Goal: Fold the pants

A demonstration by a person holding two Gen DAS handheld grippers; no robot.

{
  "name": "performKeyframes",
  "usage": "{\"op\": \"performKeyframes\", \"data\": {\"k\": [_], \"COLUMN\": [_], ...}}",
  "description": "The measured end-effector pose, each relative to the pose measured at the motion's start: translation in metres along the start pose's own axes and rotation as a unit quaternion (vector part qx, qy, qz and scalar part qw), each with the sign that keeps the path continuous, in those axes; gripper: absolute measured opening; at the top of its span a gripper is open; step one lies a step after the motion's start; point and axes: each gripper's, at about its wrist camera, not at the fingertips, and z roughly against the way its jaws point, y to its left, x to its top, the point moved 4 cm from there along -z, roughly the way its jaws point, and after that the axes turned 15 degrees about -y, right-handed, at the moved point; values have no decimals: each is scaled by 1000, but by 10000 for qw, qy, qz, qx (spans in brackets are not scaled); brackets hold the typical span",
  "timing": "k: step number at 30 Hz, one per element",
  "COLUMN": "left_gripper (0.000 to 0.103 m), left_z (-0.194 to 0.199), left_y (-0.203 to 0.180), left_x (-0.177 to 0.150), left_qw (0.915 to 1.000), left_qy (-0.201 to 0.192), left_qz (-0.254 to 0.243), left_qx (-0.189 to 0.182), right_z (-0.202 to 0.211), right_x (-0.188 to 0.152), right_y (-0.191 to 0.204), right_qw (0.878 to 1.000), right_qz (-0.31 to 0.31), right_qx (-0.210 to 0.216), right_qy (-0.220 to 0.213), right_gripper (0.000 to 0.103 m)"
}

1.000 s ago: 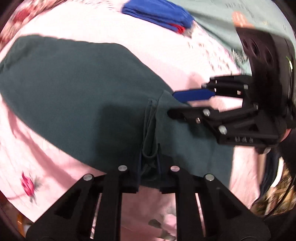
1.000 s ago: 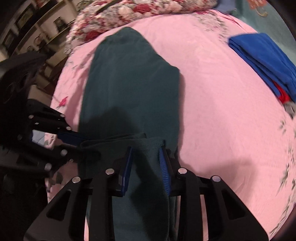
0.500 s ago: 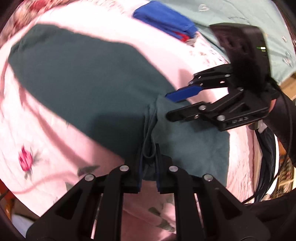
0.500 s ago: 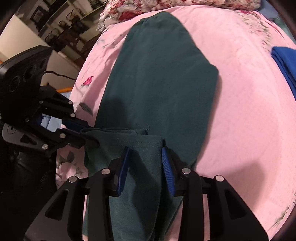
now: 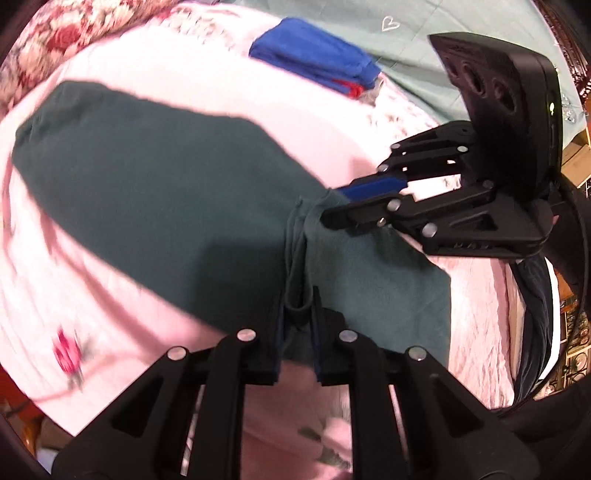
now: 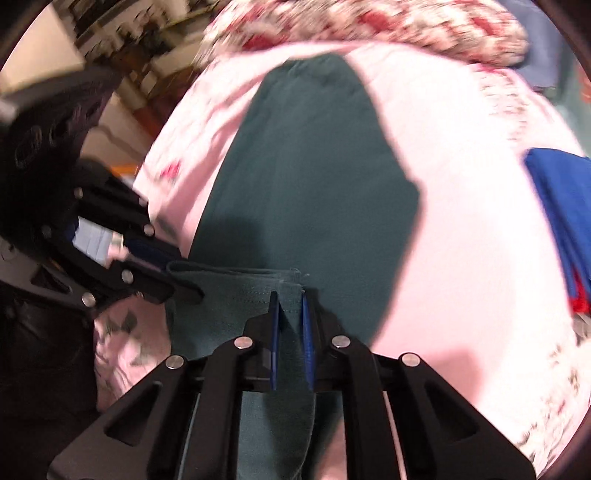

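Dark green pants [image 5: 155, 177] lie lengthwise on a pink bedsheet [image 5: 74, 280], with their near end doubled over into a lighter green flap [image 5: 373, 280]. My left gripper [image 5: 297, 306] is shut on the bunched edge of that flap. In the same view my right gripper [image 5: 332, 206] grips the flap's other corner. The right wrist view shows the pants [image 6: 303, 192] running away from me. There the right gripper [image 6: 290, 306] has a strip of green cloth between its blue pads [image 6: 274, 332], and its jaws are closing on it. My left gripper [image 6: 177, 284] holds the flap's left corner.
A folded blue garment [image 5: 317, 66] with a red layer beneath lies far right on the bed, also in the right wrist view [image 6: 561, 206]. A floral quilt [image 6: 369, 29] borders the far edge, a teal sheet [image 5: 406, 44] lies beyond. Shelves [image 6: 110, 37] stand off the bed's left side.
The right gripper's pads have drawn together onto the green cloth. The right gripper has rolled and shifted slightly. The left gripper keeps its grip on the flap's edge.
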Motion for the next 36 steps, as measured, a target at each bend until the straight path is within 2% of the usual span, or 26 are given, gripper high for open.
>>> {"op": "performKeyframes", "data": {"k": [3,5,6,7,8,9,10,11,12,14,16,17,20,21,23,24,26,28,32,33,34,35,36], "left_gripper": [15,15,16,16,17,35,67,78,81,81,81,81,81,81,81,81,81,81,79,76,67,64,60], "left_z": [-14,-26,-26,-26,-24,-19,-12,1,12,25,35,38,45,45,52,54,54,49,29,23,15,10,6], "left_y": [17,32,34,35,35,37,41,48,56,72,99,114,167,180,213,225,249,267,280,279,277,271,271], "left_x": [6,0,1,2,5,10,14,23,31,44,55,60,79,85,101,106,119,131,145,146,146,144,143], "left_qw": [9999,9996,9998,9998,9996,9996,9997,9996,9990,9988,9974,9966,9922,9904,9868,9858,9841,9836,9909,9935,9967,9980,9988], "left_qy": [-4,155,108,160,248,273,203,-39,-265,-349,-395,-396,-353,-357,-416,-461,-527,-547,-423,-345,-231,-160,-86], "left_qz": [63,135,151,122,111,120,119,90,50,8,-34,-12,243,331,581,701,969,1085,782,654,436,298,150], "left_qx": [151,197,114,55,0,9,67,265,367,346,608,723,1169,1293,1454,1457,1395,1334,1011,871,638,535,457], "right_z": [-11,-30,-41,-42,-39,-30,-16,-1,17,31,20,12,-24,-20,-17,-14,-15,-24,-53,-71,-82,-91,-107], "right_x": [6,-5,-11,-12,-10,-7,-4,-1,2,-1,-11,-19,-45,-41,-29,-15,21,53,119,143,157,170,187], "right_y": [-9,-16,-19,-21,-21,-23,-24,-22,-16,-2,17,23,31,34,36,38,40,36,18,11,2,-5,-14], "right_qw": [9994,9989,9976,9966,9954,9920,9877,9838,9788,9700,9638,9603,9418,9349,9236,9189,9218,9268,9328,9402,9475,9541,9643], "right_qz": [-205,-317,-377,-525,-677,-920,-1139,-1317,-1502,-1823,-2133,-2297,-2922,-2955,-3280,-3361,-3157,-2967,-2725,-2608,-2495,-2364,-2112], "right_qx": [-233,-354,-538,-621,-669,-866,-1059,-1144,-1165,-1245,-1241,-1273,-1621,-1876,-1901,-1933,-1977,-1959,-1910,-1756,-1605,-1504,-1394], "right_qy": [-146,43,196,129,83,34,-137,-405,-763,-1017,-1006,-936,-370,-594,-565,-729,-1071,-1211,-1384,-1311,-1190,-1055,-784], "right_gripper": [11,11,16,27,28,33,40,44,45,45,45,45,45,45,45,45,54,54,54,54,54,54,54]}}
